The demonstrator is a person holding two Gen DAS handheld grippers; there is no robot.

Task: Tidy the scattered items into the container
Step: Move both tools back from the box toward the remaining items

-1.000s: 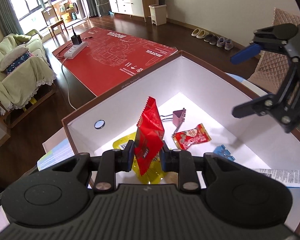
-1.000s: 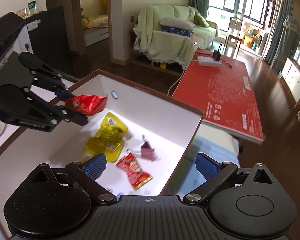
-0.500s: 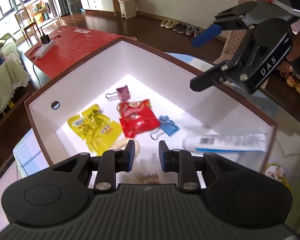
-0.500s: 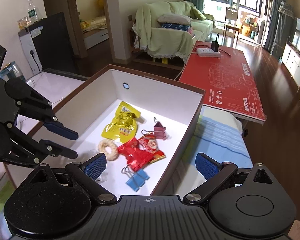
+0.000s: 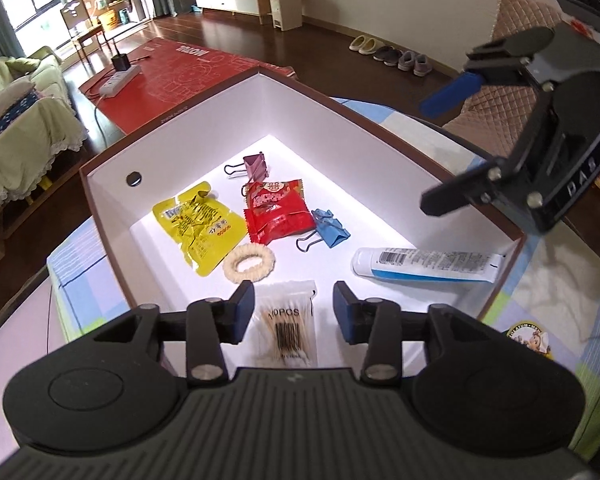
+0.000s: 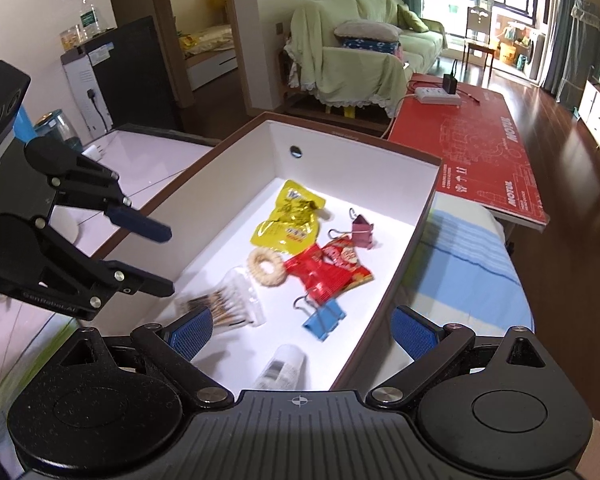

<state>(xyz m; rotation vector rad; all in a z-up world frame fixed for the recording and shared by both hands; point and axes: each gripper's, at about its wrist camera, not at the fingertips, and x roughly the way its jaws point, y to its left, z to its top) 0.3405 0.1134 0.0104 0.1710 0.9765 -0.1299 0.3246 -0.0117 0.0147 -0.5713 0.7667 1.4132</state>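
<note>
A white box with a brown rim (image 5: 340, 106) (image 6: 424, 216) holds a yellow packet (image 5: 198, 226) (image 6: 288, 220), a red snack packet (image 5: 278, 208) (image 6: 330, 270), a pink binder clip (image 5: 254, 164) (image 6: 362, 230), a blue binder clip (image 5: 330, 228) (image 6: 324, 320), a beige ring (image 5: 248, 262) (image 6: 266, 268), a white tube (image 5: 424, 264) (image 6: 282, 366) and a bag of cotton swabs (image 5: 286, 322) (image 6: 228, 306). My left gripper (image 5: 294, 312) (image 6: 170, 260) hangs open above the swabs, empty. My right gripper (image 6: 302, 334) (image 5: 432, 152) is open and empty over the box's near end.
A red board (image 5: 180, 76) (image 6: 488, 160) with a power strip (image 5: 118, 80) (image 6: 438, 96) lies beyond the box. A striped blue cloth (image 6: 468, 256) covers the table at the right. A covered sofa (image 6: 360, 60) stands further back, and shoes (image 5: 396, 54) line the wall.
My left gripper let go of the red snack packet, which now lies in the box, then opened wider and drew back over the swabs. The right gripper stayed open.
</note>
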